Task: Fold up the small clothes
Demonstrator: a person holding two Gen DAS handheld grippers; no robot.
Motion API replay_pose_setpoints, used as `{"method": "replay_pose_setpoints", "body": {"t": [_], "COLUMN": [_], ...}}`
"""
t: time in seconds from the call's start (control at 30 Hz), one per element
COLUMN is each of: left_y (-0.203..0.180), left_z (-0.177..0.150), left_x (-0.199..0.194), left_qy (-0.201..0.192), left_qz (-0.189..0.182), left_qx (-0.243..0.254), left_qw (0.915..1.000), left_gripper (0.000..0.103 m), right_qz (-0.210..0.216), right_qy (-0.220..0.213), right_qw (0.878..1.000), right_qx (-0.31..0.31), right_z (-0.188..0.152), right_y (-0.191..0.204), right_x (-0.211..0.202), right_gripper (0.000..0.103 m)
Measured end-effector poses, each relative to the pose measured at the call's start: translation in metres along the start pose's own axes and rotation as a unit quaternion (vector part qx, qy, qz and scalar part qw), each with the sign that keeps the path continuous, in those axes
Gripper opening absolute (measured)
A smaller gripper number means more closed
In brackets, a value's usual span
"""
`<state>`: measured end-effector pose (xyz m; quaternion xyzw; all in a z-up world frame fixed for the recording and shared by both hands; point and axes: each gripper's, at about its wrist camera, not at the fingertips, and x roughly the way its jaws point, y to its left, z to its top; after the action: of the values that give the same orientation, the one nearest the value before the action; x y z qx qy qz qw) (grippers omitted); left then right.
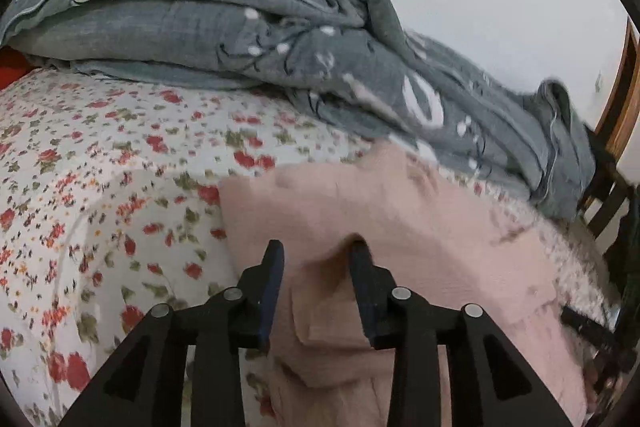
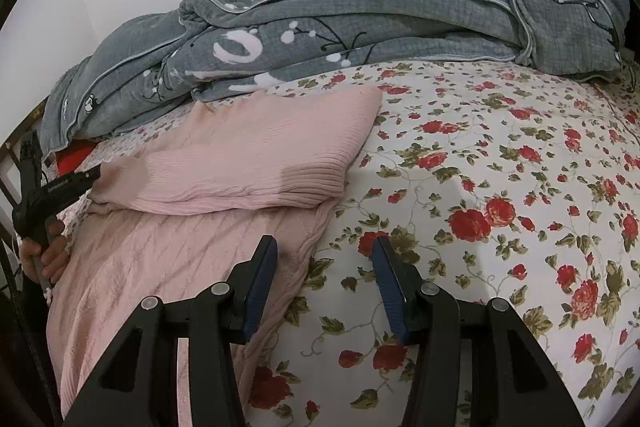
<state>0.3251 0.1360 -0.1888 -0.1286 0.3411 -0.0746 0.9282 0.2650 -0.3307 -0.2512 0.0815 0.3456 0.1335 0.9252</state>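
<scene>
A pink knit sweater (image 2: 240, 163) lies on the floral bedsheet (image 2: 500, 187), with a sleeve or upper part folded across its body. My left gripper (image 1: 316, 251) has pink fabric (image 1: 400, 219) bunched between its fingers, which stand somewhat apart; it also shows at the sweater's left edge in the right wrist view (image 2: 94, 173), held by a hand. My right gripper (image 2: 326, 247) is open and empty, over the sweater's right hem edge and the sheet.
A rumpled grey quilt (image 2: 360, 15) with white prints lies along the back of the bed by the white wall; it also shows in the left wrist view (image 1: 240, 19). A wooden bed frame (image 1: 620, 99) stands at the right. Something red (image 2: 68, 159) shows under the quilt.
</scene>
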Motion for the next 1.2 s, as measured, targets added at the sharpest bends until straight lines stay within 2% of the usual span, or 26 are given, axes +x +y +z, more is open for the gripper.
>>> {"method": "replay_pose_setpoints", "body": {"t": [0.13, 0.23, 0.3, 0.4, 0.63, 0.73, 0.83, 0.9, 0.93, 1.0, 1.07, 1.1, 1.13, 1.2], "left_y": [-0.006, -0.002, 0.001, 0.005, -0.005, -0.005, -0.004, -0.006, -0.007, -0.010, -0.011, -0.011, -0.011, -0.011], "left_z": [-0.002, -0.003, -0.003, -0.002, -0.003, -0.004, -0.005, -0.006, -0.006, -0.007, -0.007, -0.007, -0.007, -0.007], "left_x": [-0.002, -0.006, -0.012, -0.023, -0.020, -0.014, -0.013, -0.011, -0.008, -0.004, -0.004, -0.003, -0.003, -0.007], "left_qy": [0.001, -0.001, -0.012, -0.039, -0.027, -0.014, -0.007, 0.000, 0.005, 0.014, 0.016, 0.016, 0.017, 0.006], "left_qz": [0.019, 0.009, -0.002, -0.033, -0.047, -0.037, -0.035, -0.044, -0.039, -0.030, -0.032, -0.032, -0.033, -0.039], "left_qx": [0.010, 0.000, -0.008, -0.021, -0.003, -0.003, -0.004, 0.002, 0.005, 0.011, 0.015, 0.015, 0.016, 0.016], "left_qw": [0.9998, 1.0000, 0.9999, 0.9985, 0.9985, 0.9992, 0.9993, 0.9990, 0.9992, 0.9994, 0.9993, 0.9992, 0.9992, 0.9991], "left_gripper": [0.036, 0.041, 0.060, 0.069, 0.070, 0.070, 0.065, 0.049, 0.046, 0.031, 0.026, 0.015, 0.011, 0.010], "right_qz": [0.004, 0.005, 0.008, 0.013, 0.020, 0.024, 0.024, 0.024, 0.025, 0.024, 0.024, 0.024, 0.023, 0.022], "right_qy": [0.000, -0.001, -0.001, -0.001, 0.000, 0.001, 0.001, 0.001, 0.001, 0.001, 0.001, 0.001, 0.000, 0.001], "right_qw": [1.000, 1.000, 1.000, 1.000, 1.000, 1.000, 1.000, 1.000, 1.000, 1.000, 1.000, 1.000, 1.000, 1.000], "right_qx": [0.004, 0.005, 0.007, 0.012, 0.015, 0.020, 0.019, 0.019, 0.020, 0.019, 0.019, 0.019, 0.018, 0.018], "right_z": [0.000, 0.000, 0.000, 0.000, -0.001, 0.000, 0.000, -0.001, -0.001, -0.001, 0.000, 0.000, 0.000, 0.000], "right_y": [-0.001, -0.001, -0.002, -0.003, -0.004, -0.005, -0.005, -0.005, -0.005, -0.005, -0.005, -0.005, -0.005, -0.005], "right_x": [0.000, 0.000, -0.001, -0.001, -0.001, -0.001, -0.001, -0.002, -0.002, -0.003, -0.002, -0.002, -0.003, -0.003], "right_gripper": [0.049, 0.049, 0.049, 0.050, 0.050, 0.050, 0.050, 0.050, 0.050, 0.050, 0.050, 0.050, 0.050, 0.050]}}
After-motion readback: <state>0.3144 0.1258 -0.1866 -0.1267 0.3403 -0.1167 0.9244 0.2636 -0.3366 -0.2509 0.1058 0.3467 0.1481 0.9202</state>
